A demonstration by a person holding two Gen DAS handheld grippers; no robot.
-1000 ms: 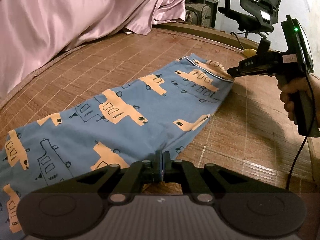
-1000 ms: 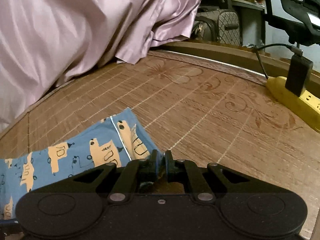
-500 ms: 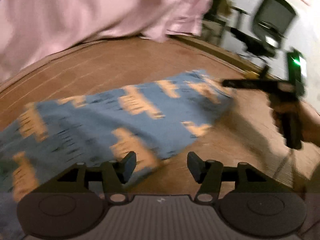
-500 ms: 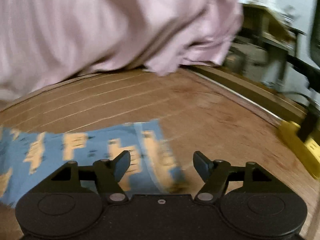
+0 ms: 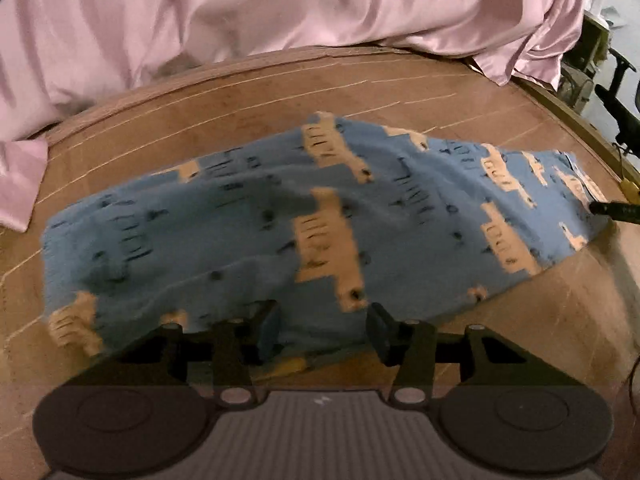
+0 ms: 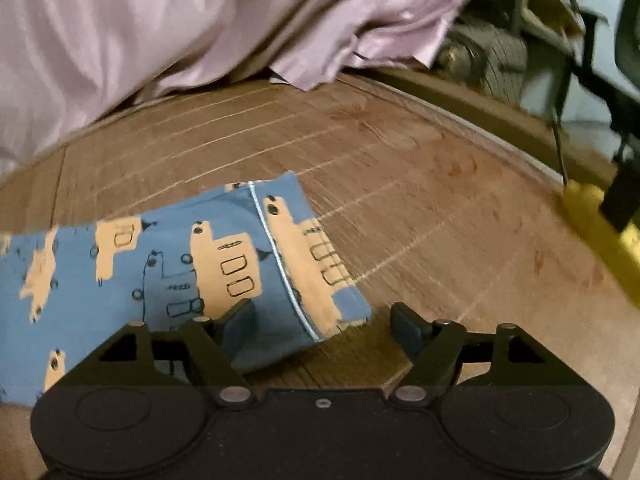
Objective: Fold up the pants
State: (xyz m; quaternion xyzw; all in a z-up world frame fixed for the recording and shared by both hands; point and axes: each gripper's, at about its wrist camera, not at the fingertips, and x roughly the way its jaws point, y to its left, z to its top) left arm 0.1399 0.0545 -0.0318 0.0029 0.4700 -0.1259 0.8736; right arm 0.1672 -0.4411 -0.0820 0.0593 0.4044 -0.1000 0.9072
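The blue pants [image 5: 256,236] with orange train prints lie flat and lengthwise on a brown bamboo mat [image 5: 360,88]. My left gripper [image 5: 323,330] is open, hovering at the near long edge of the pants with cloth showing between its fingers but not pinched. In the right wrist view the cuffed end of the pants [image 6: 224,264] with a white piping line lies at lower left. My right gripper [image 6: 320,326] is open just over the corner of that end. The tip of the right gripper [image 5: 612,210] shows at the far right of the left wrist view.
A pink satin sheet [image 5: 280,8] is heaped along the far side of the mat. A yellow power strip [image 6: 600,224] with a black plug lies at the mat's right edge. A bag [image 6: 492,56] and an office chair stand beyond the wooden bed frame.
Both grippers were shut on the pants' edge a second ago; both have let go and stand open. The left view has swung left, so the whole pants now lie in front of it.
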